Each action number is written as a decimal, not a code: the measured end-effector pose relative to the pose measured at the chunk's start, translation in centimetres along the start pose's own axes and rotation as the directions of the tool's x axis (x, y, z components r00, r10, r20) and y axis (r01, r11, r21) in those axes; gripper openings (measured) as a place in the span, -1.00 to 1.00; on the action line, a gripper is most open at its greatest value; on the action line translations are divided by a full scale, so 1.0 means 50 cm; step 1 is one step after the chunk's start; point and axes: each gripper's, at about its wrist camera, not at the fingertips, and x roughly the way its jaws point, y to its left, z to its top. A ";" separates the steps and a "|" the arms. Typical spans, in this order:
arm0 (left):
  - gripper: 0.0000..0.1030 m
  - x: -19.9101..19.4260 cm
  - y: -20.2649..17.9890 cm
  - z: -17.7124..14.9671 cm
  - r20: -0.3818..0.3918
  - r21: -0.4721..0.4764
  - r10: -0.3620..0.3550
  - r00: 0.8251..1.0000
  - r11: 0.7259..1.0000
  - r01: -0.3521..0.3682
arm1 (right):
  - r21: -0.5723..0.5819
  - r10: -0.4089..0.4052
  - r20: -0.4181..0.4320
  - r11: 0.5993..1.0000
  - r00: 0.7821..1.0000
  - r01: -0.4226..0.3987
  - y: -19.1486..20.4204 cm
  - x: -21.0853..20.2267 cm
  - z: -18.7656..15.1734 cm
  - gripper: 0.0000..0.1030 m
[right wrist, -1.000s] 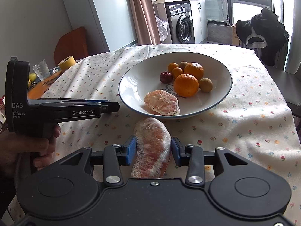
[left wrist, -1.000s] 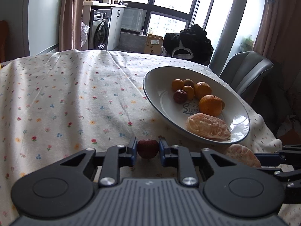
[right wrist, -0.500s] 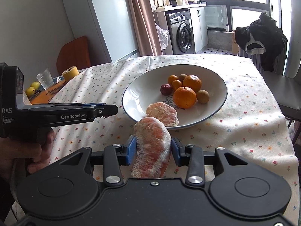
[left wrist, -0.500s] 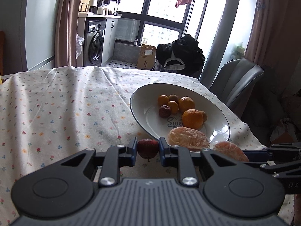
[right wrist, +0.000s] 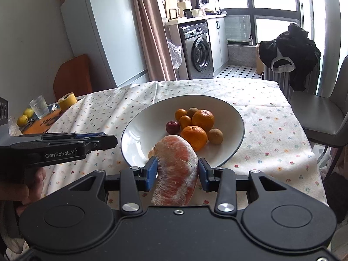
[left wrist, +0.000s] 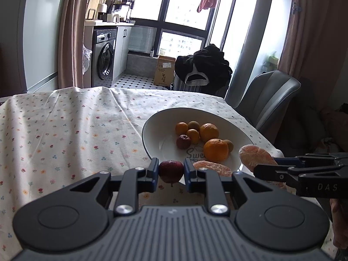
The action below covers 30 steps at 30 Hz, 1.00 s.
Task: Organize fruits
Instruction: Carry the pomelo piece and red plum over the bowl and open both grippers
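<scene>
My left gripper (left wrist: pixel 171 171) is shut on a small dark red fruit (left wrist: pixel 171 171) and holds it above the tablecloth at the near rim of the white bowl (left wrist: pixel 150 128). My right gripper (right wrist: pixel 177 170) is shut on a peeled pomelo piece (right wrist: pixel 177 169) held over the bowl's near rim (right wrist: pixel 130 134). The bowl holds oranges (right wrist: pixel 194 137), small citrus, a red fruit (right wrist: pixel 173 126), brown fruits and another peeled piece (left wrist: pixel 212 169). The right gripper with its piece (left wrist: pixel 256 157) shows at the right of the left wrist view. The left gripper's arm (right wrist: pixel 58 148) shows in the right wrist view.
The table has a floral cloth (left wrist: pixel 65 130). At its far left stand a glass (right wrist: pixel 39 108), a tape roll (right wrist: pixel 67 100) and yellow fruits (right wrist: pixel 24 118). A grey chair (right wrist: pixel 322 117) stands at the right. A chair with dark clothes (left wrist: pixel 202 69) stands behind the table.
Both grippers have lifted with their fruits and moved toward the bowl. The pomelo piece now overlaps the bowl's near rim.
</scene>
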 end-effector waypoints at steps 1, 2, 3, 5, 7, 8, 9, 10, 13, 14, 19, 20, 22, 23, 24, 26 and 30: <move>-0.57 0.002 -0.001 0.002 0.000 0.002 -0.001 1.000 1.000 0.001 | 0.002 -0.004 0.002 1.000 1.000 0.004 -0.003 0.003 0.003 -0.26; -0.57 0.005 -0.001 0.004 -0.001 0.003 -0.002 1.000 1.000 0.002 | 0.003 -0.010 0.004 1.000 1.000 0.010 -0.004 0.006 0.006 -0.26; -0.57 0.007 -0.001 0.005 -0.001 0.004 -0.002 1.000 1.000 0.002 | 0.003 -0.018 0.007 1.000 1.000 0.018 -0.006 0.010 0.009 -0.26; -0.57 0.013 -0.003 0.007 -0.003 0.006 -0.004 1.000 1.000 0.004 | 0.005 -0.029 0.010 1.000 1.000 0.029 -0.010 0.017 0.015 -0.26; -0.57 0.019 -0.003 0.010 -0.006 0.009 -0.005 1.000 1.000 0.005 | 0.008 -0.040 0.015 0.999 0.999 0.040 -0.015 0.026 0.021 -0.26; -0.57 0.023 -0.004 0.012 -0.007 0.010 -0.006 1.000 1.000 0.006 | 0.011 -0.049 0.018 0.999 0.999 0.049 -0.018 0.030 0.024 -0.26; -0.57 0.026 -0.004 0.014 -0.009 0.011 -0.006 1.000 1.000 0.006 | 0.013 -0.058 0.020 0.998 0.998 0.058 -0.020 0.035 0.027 -0.26; -0.57 0.030 -0.004 0.015 -0.010 0.013 -0.006 1.000 1.000 0.006 | 0.017 -0.065 0.022 0.998 0.998 0.064 -0.023 0.039 0.030 -0.26; -0.57 0.041 -0.005 0.019 -0.015 0.017 -0.006 1.000 1.000 0.006 | 0.031 -0.078 0.025 0.997 0.997 0.077 -0.034 0.053 0.037 -0.26; -0.57 0.046 -0.005 0.021 -0.017 0.020 -0.006 1.000 1.000 0.006 | 0.033 -0.083 0.026 0.996 0.996 0.082 -0.037 0.058 0.039 -0.25; -0.57 0.066 -0.006 0.028 -0.026 0.024 -0.006 1.000 1.000 0.007 | 0.032 -0.107 0.032 0.994 0.994 0.106 -0.046 0.076 0.044 -0.25; -0.57 0.071 -0.006 0.029 -0.028 0.024 -0.006 1.000 1.000 0.006 | 0.034 -0.110 0.034 0.994 0.993 0.109 -0.048 0.078 0.046 -0.25; -0.57 0.080 -0.007 0.032 -0.031 0.025 -0.006 0.999 1.000 0.007 | 0.036 -0.121 0.041 0.992 0.992 0.119 -0.051 0.084 0.049 -0.25; -0.57 0.083 -0.008 0.033 -0.032 0.025 -0.007 0.999 1.000 0.007 | 0.040 -0.124 0.043 0.992 0.991 0.122 -0.053 0.086 0.050 -0.24; -0.57 0.087 -0.009 0.034 -0.034 0.027 -0.007 0.999 1.000 0.008 | 0.046 -0.127 0.043 0.991 0.991 0.125 -0.056 0.090 0.051 -0.24; -0.57 0.096 -0.012 0.037 -0.039 0.032 -0.008 0.999 0.999 0.009 | 0.055 -0.123 0.045 0.991 0.991 0.121 -0.059 0.093 0.050 -0.15; -0.57 0.111 -0.018 0.044 -0.045 0.044 -0.008 0.999 0.999 0.010 | 0.069 -0.124 0.072 0.991 0.990 0.119 -0.066 0.082 0.045 -0.03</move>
